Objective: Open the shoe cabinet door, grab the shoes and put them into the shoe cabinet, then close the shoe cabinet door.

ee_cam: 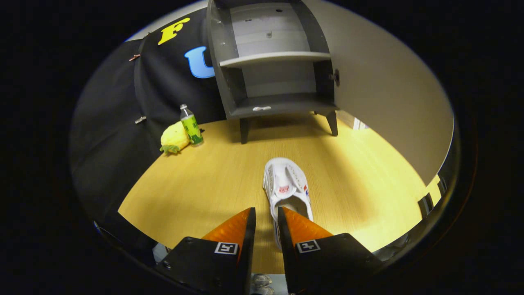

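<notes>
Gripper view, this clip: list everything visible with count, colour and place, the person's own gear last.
grey shoe cabinet: one, grey with a pale middle shelf, standing on legs at the far end of the table, door swung open to its right.
white lace-up shoe: one, white with small red and blue marks, on the table just ahead of the fingers, its heel reaching in at the right finger.
yellow plush toy: one, yellow with green leaves, lying left of the cabinet.
clear bottle with green label: one, upright, touching the plush toy.
wooden table: one, light wood.
gripper: one, fingers slightly apart, above the shoe's heel; whether they touch it is unclear.
</notes>
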Demonstrator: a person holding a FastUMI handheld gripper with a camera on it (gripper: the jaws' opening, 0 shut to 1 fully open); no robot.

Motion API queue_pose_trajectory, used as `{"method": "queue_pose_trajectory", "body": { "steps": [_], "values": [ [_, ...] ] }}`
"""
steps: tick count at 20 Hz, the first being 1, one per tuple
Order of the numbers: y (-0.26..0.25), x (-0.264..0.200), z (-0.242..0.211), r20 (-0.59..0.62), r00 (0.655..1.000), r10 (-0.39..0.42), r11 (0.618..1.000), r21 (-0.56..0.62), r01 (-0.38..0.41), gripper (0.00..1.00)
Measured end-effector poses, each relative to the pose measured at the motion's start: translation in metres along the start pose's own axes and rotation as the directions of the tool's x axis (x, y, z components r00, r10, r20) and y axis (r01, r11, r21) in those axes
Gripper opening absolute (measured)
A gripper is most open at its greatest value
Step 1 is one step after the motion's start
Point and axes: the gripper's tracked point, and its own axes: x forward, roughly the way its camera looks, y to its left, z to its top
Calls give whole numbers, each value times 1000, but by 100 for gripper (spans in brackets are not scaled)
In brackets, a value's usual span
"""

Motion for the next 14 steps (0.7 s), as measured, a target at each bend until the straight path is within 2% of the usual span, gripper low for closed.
{"method": "queue_pose_trajectory", "body": {
  "steps": [8, 14],
  "values": [
    [-6, 49, -15, -54, 998, -28, 999, -47, 26, 37],
    [-8, 78, -10, -67, 996, -51, 995, -87, 45, 36]
  ]
}}
